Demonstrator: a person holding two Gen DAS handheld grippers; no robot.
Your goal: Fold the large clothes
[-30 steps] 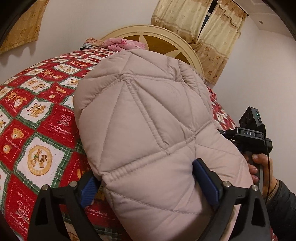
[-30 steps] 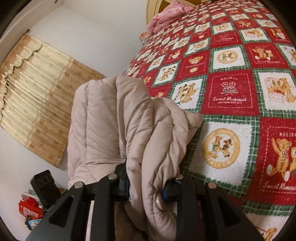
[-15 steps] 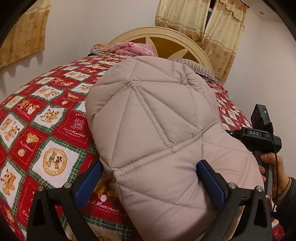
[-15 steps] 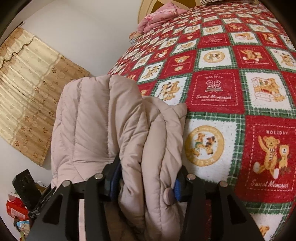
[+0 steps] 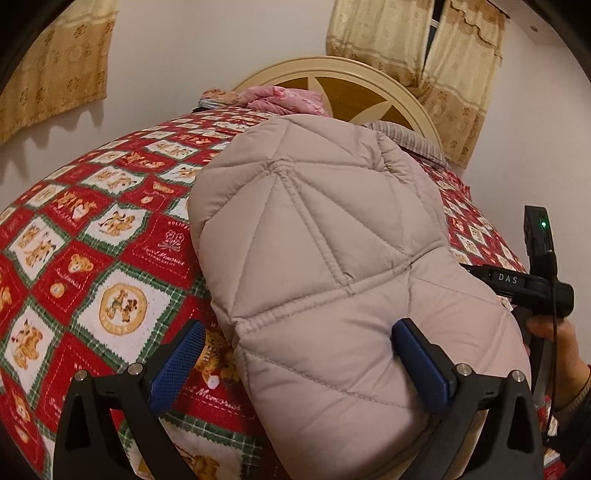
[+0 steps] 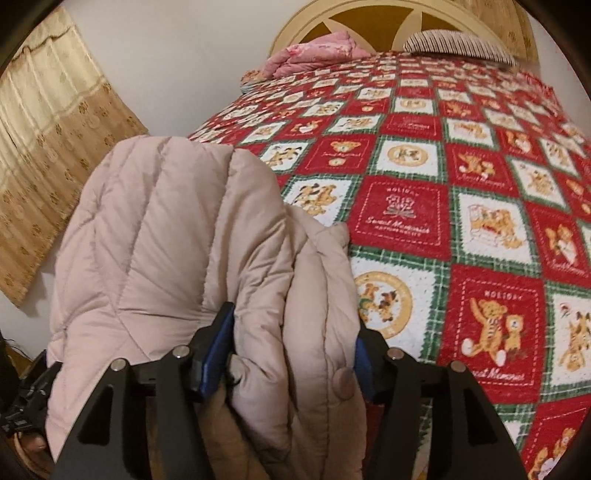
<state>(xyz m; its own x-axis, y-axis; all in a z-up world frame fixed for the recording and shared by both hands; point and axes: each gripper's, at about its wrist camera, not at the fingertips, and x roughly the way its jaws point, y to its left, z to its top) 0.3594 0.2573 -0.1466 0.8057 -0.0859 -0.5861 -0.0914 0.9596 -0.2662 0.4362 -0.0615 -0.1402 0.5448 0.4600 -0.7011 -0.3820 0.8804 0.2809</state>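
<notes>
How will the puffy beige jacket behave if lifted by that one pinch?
The quilted jacket looks thick and soft, so it would probably sag and unfold. Its smooth shell may slip between the right gripper pads; likely light for its bulk.

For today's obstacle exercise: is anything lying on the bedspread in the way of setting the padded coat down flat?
Nothing visible blocks it. The bedspread ahead of the padded coat is bare; the pink bedding and the striped pillow sit far off by the headboard.

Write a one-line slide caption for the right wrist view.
Right gripper clamps a folded beige quilted puffer coat at the edge of a bed covered in a red teddy-bear quilt.
</notes>
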